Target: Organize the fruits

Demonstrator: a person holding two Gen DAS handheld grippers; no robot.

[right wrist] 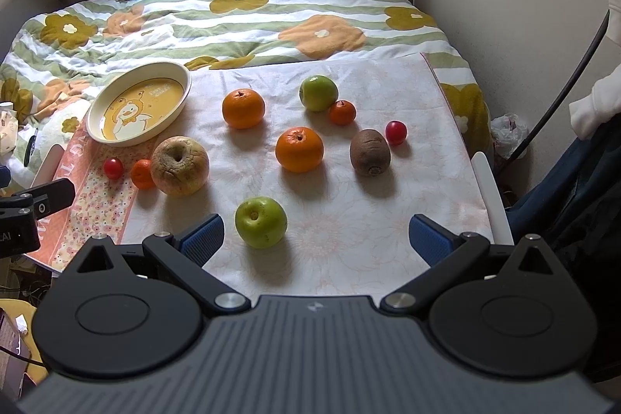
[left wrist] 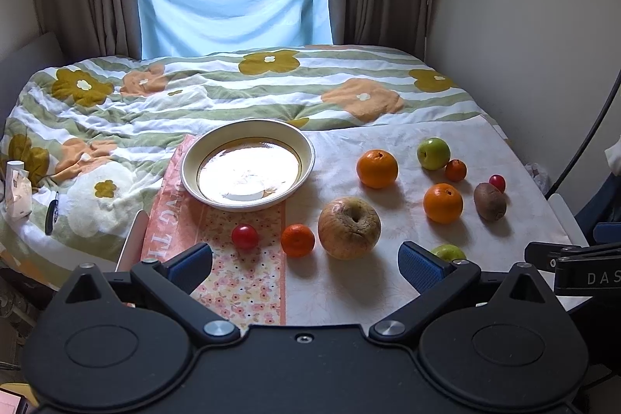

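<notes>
On the bed, cream oval plate [right wrist: 101, 134] sat empty; wrinkled apple [right wrist: 179, 165], green apple [right wrist: 261, 222], oranges, kiwi all loose. Left gripper [left wrist: 306, 268] and right gripper [right wrist: 315, 238] both wide, holding nothing.

Near green apple [left wrist: 448, 252] half hidden behind the finger pad [left wrist: 421, 268] in left view. Plate [left wrist: 248, 198] print washed out by glare. Sleeve [right wrist: 595, 111] cut off at right edge.
</notes>
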